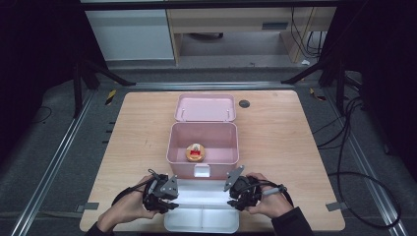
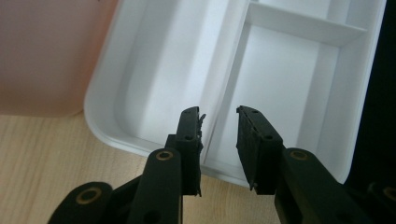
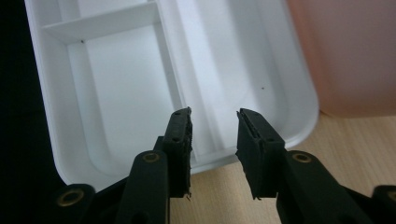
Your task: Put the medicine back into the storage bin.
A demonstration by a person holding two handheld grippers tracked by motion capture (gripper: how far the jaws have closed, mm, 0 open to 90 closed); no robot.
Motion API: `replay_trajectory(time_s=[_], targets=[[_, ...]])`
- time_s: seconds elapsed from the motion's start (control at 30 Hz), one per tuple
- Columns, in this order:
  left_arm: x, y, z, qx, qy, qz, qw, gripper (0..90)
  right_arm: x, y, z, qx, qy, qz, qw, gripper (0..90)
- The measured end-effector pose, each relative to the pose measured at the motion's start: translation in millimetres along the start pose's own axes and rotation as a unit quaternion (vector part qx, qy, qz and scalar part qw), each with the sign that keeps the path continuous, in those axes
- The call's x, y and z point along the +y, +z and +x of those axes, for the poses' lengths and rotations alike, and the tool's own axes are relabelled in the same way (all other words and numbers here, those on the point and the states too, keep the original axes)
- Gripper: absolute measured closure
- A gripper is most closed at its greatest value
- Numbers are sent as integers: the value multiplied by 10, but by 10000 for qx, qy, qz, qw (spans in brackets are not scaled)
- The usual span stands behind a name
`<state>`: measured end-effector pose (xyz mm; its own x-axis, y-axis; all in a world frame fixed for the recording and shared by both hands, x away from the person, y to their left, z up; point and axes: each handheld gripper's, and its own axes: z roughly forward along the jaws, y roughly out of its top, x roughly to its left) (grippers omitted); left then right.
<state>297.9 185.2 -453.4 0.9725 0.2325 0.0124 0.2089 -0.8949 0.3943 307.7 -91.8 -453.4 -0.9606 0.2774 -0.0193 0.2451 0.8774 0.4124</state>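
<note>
Two grippers, one at each short end of a white tray (image 1: 201, 219) on the desk (image 1: 275, 142). Left gripper (image 1: 164, 204): jaws spread, nothing pinched; in the left gripper view (image 2: 218, 135) the tray's end rim (image 2: 140, 148) and the long divider (image 2: 224, 93) lie just ahead, the divider running up between the jaws. Right gripper (image 1: 235, 201): jaws spread, nothing pinched; in the right gripper view (image 3: 214, 135) the tray's end rim (image 3: 261, 149) sits just ahead, its divider (image 3: 187, 93) running up from the gap. Tray: compartments bare, a cross wall (image 3: 100, 22) far from the right gripper. Pink box (image 1: 202, 147): open, just beyond both grippers, touching the tray's far long side; holds a small orange and red item (image 1: 195, 153). Pink lid (image 1: 205, 108): flat on the desk beyond the box.
</note>
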Motion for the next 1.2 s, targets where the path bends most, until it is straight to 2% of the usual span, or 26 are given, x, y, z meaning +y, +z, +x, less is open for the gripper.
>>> replay_trajectory(time_s=[0.27,0.6,0.77,1.2], targets=[[12,102,-1,27,100,279,9996,739,57,147,44,201,-143,468,9986,751],[20,174,25,-32,197,431,9989,790,87,272,71,306,-300,756,9962,807],[23,188,36,-15,233,463,9987,816,88,299,60,332,-279,771,9961,846],[45,241,59,-80,425,611,9972,837,91,319,46,406,-357,795,9954,857]])
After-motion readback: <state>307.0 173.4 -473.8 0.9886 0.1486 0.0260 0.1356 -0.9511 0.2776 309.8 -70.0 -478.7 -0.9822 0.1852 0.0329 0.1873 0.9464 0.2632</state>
